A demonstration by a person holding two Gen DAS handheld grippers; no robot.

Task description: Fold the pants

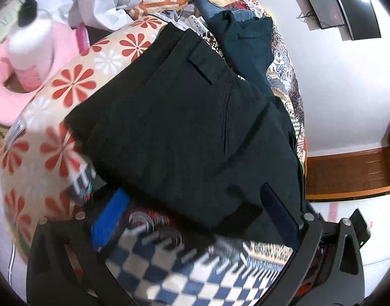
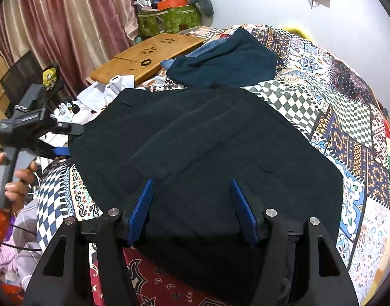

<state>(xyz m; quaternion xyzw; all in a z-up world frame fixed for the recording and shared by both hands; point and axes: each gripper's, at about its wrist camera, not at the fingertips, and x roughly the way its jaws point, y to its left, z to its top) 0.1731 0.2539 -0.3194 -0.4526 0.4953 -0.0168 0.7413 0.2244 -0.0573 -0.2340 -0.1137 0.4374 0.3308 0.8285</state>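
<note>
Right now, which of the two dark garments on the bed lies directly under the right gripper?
The black pants, spread flat at the near edge of the patchwork quilt. The right gripper stands open over them. The dark teal garment lies farther back, beside the wooden tray.

Bed [image 2: 352, 117], patchwork-quilt cover. Lying on it: black pants [image 2: 207, 142], folded, middle; dark teal garment [image 2: 228, 61] toward the far edge; wooden lap tray [image 2: 149, 53] and white cloth [image 2: 105, 91] at the far-left corner.

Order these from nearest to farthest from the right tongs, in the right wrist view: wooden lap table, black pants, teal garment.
1. black pants, directly under the right tongs.
2. teal garment, beyond the pants.
3. wooden lap table, far left, near the curtain.
</note>
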